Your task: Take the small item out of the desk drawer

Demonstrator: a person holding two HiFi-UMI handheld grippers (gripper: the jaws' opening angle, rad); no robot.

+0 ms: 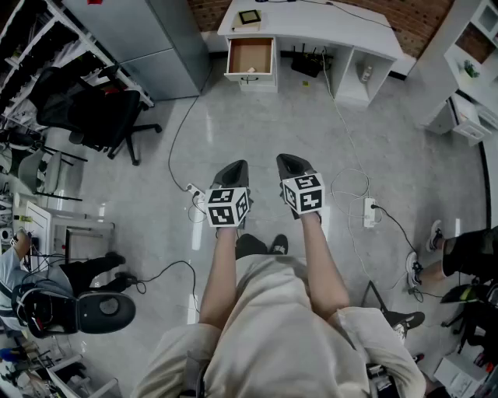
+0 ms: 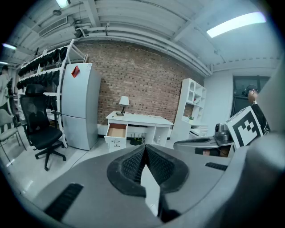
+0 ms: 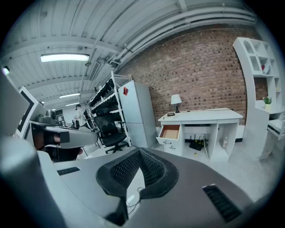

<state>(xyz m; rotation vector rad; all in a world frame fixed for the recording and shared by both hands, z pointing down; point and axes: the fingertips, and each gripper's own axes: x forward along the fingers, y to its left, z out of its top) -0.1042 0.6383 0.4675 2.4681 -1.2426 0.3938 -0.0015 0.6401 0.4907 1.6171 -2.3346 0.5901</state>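
The room is evenly lit by ceiling strip lights (image 2: pixel 236 23); soft glare is seen on the glossy floor (image 1: pixel 257 132). Both gripper views are bent at the edges, with dark corners.

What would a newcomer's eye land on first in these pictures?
The white desk against the brick wall, its drawer pulled open. Nearer, the left tongs and right tongs hang side by side over the grey floor, both shut and empty.
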